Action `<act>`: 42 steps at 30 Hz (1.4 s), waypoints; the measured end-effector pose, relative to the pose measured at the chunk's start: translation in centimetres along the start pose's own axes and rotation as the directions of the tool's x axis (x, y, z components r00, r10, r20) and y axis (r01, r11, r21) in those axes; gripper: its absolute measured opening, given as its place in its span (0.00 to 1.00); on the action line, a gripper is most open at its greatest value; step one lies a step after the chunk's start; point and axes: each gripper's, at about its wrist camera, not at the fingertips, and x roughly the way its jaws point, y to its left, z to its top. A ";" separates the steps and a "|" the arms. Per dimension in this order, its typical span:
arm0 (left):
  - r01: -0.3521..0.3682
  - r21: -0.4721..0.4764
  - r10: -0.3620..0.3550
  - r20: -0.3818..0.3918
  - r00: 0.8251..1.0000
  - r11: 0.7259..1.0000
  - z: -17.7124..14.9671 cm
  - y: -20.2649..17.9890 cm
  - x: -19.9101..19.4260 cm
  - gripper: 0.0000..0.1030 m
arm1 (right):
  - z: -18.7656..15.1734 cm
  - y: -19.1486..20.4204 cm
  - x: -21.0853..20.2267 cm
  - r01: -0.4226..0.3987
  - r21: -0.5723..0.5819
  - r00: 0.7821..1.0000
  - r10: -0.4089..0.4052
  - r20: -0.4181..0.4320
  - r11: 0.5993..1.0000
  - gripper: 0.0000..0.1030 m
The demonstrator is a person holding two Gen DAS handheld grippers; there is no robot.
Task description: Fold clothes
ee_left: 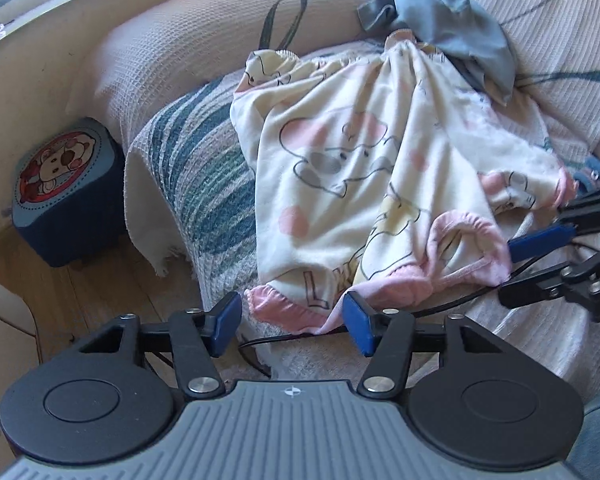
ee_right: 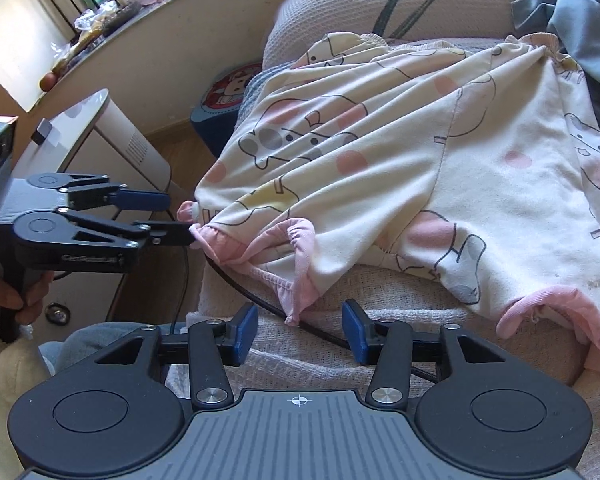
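the cream pants [ee_left: 360,168] with pink cuffs lie spread on the sofa [ee_left: 168,52], waist far away, legs running back toward the tongs. a grey cloth [ee_left: 452,28] sits at the waist end.

the left tongs [ee_left: 292,328] are half open. one pink cuff [ee_left: 288,312] lies right between the blue pads, but they do not seem to pinch it yet. the right tongs [ee_right: 300,332] are half open too and hold nothing; another cuff [ee_right: 300,272] hangs just ahead of them. the left tongs look closer.

big letters on the pants look like "l" and "h"; i cannot read more.
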 end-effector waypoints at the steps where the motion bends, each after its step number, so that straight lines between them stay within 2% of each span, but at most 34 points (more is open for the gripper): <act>1: 0.002 0.007 -0.002 0.002 1.000 1.000 0.0 0.1 0.0 0.52 | 0.0 0.1 0.0 0.000 -0.005 1.000 0.000 0.001 1.000 0.48; 3: 0.003 0.018 -0.004 0.015 1.000 1.000 0.1 0.2 -0.1 0.54 | 0.0 0.3 0.0 -0.002 -0.008 1.000 0.002 0.003 1.000 0.48; 5: 0.003 0.032 -0.004 0.027 1.000 0.999 0.1 0.3 -0.1 0.62 | 0.0 0.4 0.2 -0.003 -0.013 1.000 0.003 0.004 1.000 0.48; 6: -0.001 0.042 -0.001 0.026 1.000 0.999 0.2 0.3 0.0 0.62 | 0.0 0.5 0.3 -0.001 -0.016 1.000 0.001 0.005 1.000 0.48; 12: -0.001 0.094 -0.002 0.028 1.000 0.996 0.2 -0.1 1.1 0.56 | 0.1 0.5 0.7 0.006 -0.018 1.000 -0.006 0.016 1.000 0.48; 15: 0.010 0.060 -0.010 0.000 1.000 0.998 0.4 0.2 2.1 0.43 | 0.1 0.5 0.8 0.005 -0.012 1.000 -0.004 0.016 1.000 0.48; 17: 0.016 0.017 -0.016 -0.024 1.000 1.000 0.4 0.6 2.8 0.22 | 0.1 0.4 0.9 0.002 -0.006 1.000 -0.002 0.018 1.000 0.48; 19: 0.021 -0.048 -0.022 -0.031 0.999 0.999 0.4 1.1 2.9 0.11 | 0.1 0.4 1.0 0.002 -0.004 1.000 -0.002 0.020 1.000 0.48; 21: -0.007 -0.082 0.004 -0.034 0.999 0.997 0.4 1.2 2.5 0.06 | 0.1 0.4 0.9 0.000 -0.002 1.000 0.000 0.025 1.000 0.48; 25: -0.014 -0.136 0.007 -0.054 0.999 0.991 0.4 2.0 1.5 0.05 | 0.0 0.3 0.8 -0.008 -0.001 0.999 0.008 0.040 1.000 0.47; 26: -0.027 -0.142 0.019 -0.056 0.998 0.989 0.4 2.2 1.3 0.05 | 0.0 0.3 0.9 -0.009 0.001 0.999 0.009 0.045 1.000 0.45; 27: -0.046 -0.142 0.039 -0.056 0.998 0.989 0.5 2.3 1.1 0.05 | 0.0 0.2 1.1 -0.009 0.004 0.999 0.009 0.051 1.000 0.32; 28: -0.070 -0.135 0.063 -0.056 0.996 0.988 0.7 2.3 0.9 0.05 | -0.1 0.1 1.4 -0.003 0.012 0.999 0.003 0.050 1.000 0.24; 29: -0.090 -0.130 0.084 -0.054 0.995 0.987 1.0 2.3 0.6 0.05 | 0.0 -0.2 1.5 0.005 0.024 0.999 -0.006 0.054 1.000 0.12; 30: -0.106 -0.127 0.100 -0.050 0.994 0.986 1.2 2.2 0.2 0.05 | 0.0 -0.3 1.1 0.004 0.026 0.998 -0.006 0.059 1.000 0.06; 34: -0.185 -0.057 0.183 -0.036 0.982 0.981 2.4 1.2 -2.1 0.05 | 0.5 -0.5 -1.4 0.003 0.000 0.997 -0.003 0.074 1.000 0.05; 39: -0.221 0.003 0.221 -0.046 0.974 0.975 3.3 -0.4 -6.3 0.05 | 0.7 -0.1 -7.3 -0.033 -0.060 0.998 0.036 0.053 0.998 0.05; 42: -0.264 0.048 0.267 -0.069 0.961 0.963 2.7 -1.1 -7.2 0.05 | 0.5 -0.1 -9.7 -0.033 -0.084 0.998 0.037 0.050 0.996 0.05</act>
